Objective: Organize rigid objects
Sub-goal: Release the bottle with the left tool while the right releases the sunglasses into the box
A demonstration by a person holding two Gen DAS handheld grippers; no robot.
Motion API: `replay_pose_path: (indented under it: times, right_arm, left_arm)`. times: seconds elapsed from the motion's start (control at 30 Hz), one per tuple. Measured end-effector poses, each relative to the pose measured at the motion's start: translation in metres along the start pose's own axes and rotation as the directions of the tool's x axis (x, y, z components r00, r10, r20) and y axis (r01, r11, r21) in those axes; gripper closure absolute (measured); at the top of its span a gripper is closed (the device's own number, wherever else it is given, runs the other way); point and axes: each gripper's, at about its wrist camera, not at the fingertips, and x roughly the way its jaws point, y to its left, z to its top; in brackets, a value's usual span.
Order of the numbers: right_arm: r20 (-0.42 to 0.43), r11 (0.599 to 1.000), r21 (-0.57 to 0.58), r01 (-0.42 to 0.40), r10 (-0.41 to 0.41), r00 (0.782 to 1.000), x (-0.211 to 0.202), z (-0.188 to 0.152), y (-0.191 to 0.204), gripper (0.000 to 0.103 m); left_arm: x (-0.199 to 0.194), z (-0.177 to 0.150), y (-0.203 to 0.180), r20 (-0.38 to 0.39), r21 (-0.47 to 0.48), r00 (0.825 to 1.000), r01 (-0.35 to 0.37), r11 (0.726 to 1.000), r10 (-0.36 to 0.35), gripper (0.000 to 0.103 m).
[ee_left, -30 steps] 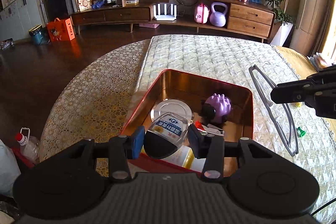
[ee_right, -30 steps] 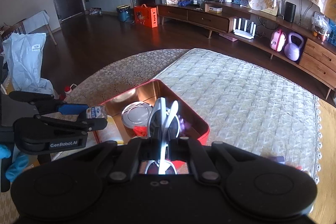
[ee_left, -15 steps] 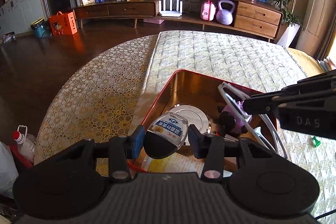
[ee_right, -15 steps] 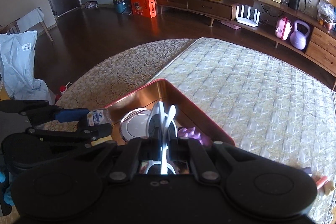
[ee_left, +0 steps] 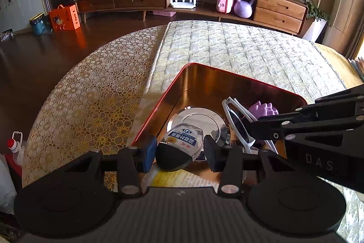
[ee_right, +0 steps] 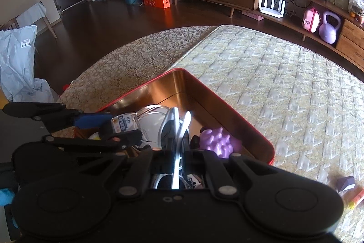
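Clenching a small bottle (ee_left: 182,142), the left hand-held gripper (ee_left: 179,149) hovers; right hand-held gripper (ee_right: 179,149) pinches thin, fragile sunglasses (ee_right: 175,129) by the frame.

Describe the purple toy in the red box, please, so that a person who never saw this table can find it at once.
On the quilted cream table cover stands a red metal box with a shiny copper inside. The knobbly purple rubber toy lies at its right side, beside the white-framed sunglasses and a round silver lid. It alone is purple and covered in soft bumps.
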Motion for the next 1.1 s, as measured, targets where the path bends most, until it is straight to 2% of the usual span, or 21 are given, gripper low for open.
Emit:
replay_pose_path:
  times: [0.17,0.33,0.47,0.63,0.93,1.1]
  right_arm:
    - [-0.013,1.000,-0.001,-0.009,0.009,1.000,0.002,-0.007,0.001,0.098]
    - [-0.025,1.000,0.002,-0.011,0.011,1.000,0.000,-0.010,0.002,0.086]
    - [-0.030,1.000,0.010,-0.016,0.016,0.999,-0.005,-0.011,0.001,0.084]
    - [-0.022,0.999,0.017,-0.034,0.034,0.999,-0.017,-0.014,0.000,0.072]
    - [0.018,0.997,0.022,-0.075,0.074,0.997,-0.048,-0.019,-0.001,0.055]
    - [0.028,0.997,0.033,-0.070,0.069,0.997,-0.062,-0.024,-0.003,0.046]
  left_arm:
    - [0.003,-0.006,0.002,-0.004,0.004,1.000,-0.006,1.000,0.006,0.059]
    - [0.002,-0.008,0.000,0.000,0.012,1.000,-0.014,1.000,0.014,0.060]
    - [0.000,-0.008,0.000,0.000,-0.001,1.000,-0.025,1.000,0.025,0.060]
    - [-0.005,-0.010,0.001,0.001,-0.015,1.000,-0.031,0.999,0.031,0.059]
    - [-0.024,-0.011,-0.003,0.025,-0.020,0.999,-0.023,1.000,0.024,0.046]
    - [-0.039,-0.013,-0.009,0.040,-0.015,0.999,-0.012,1.000,0.013,0.045]
